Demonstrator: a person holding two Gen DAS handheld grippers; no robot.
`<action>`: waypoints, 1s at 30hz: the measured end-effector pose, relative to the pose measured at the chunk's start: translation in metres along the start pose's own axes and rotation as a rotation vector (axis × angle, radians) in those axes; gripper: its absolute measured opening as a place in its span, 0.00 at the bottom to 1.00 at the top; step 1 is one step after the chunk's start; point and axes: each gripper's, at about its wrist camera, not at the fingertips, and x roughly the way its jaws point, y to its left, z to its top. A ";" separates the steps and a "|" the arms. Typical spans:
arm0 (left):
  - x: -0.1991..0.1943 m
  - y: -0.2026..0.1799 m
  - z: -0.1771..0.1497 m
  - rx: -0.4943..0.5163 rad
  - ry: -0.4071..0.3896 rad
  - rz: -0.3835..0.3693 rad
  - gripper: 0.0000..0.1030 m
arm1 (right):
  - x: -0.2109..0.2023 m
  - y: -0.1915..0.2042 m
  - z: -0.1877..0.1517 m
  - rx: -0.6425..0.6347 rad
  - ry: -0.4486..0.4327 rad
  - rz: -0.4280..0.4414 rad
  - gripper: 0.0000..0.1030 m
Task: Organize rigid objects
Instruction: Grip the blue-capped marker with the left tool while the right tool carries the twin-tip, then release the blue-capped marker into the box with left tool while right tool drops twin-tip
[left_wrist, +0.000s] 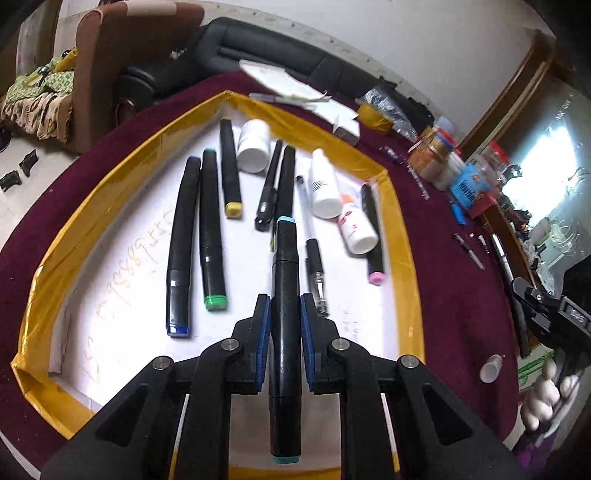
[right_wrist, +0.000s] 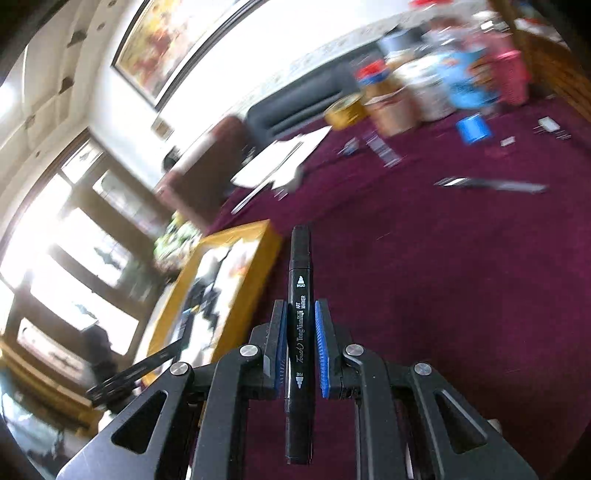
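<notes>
Left wrist view: the left gripper has its fingers closed on a black marker with light-blue end caps, the blue pads pressing its sides; the marker runs straight along the fingers, its far cap out past the tips and its near cap back towards the camera; it hangs over the near part of a white tray with a yellow taped rim, which lies on the maroon worktop; in the tray lie a blue-capped marker, a green-capped marker just beside it, a yellow-capped marker, a pink-capped marker by the right rim, a clear pen, two more dark pens and three white bottles; papers, jars and small pen parts sit along the worktop's far and right edges.

Right wrist view: much of the scene is blurred; the right gripper has its fingers closed on a black art marker, held lengthwise between the blue pads, its far end beyond the tips; it is above bare maroon worktop, with the tray to the left; jars and a tape roll stand at the far edge.
</notes>
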 end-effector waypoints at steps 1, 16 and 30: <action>0.005 0.001 0.002 -0.005 0.012 0.009 0.13 | 0.009 0.008 -0.003 -0.003 0.021 0.020 0.13; -0.005 0.027 0.002 -0.089 -0.001 -0.012 0.30 | 0.122 0.117 -0.032 -0.101 0.219 0.091 0.13; -0.072 0.039 -0.012 -0.108 -0.217 -0.043 0.49 | 0.197 0.155 -0.065 -0.129 0.357 0.033 0.13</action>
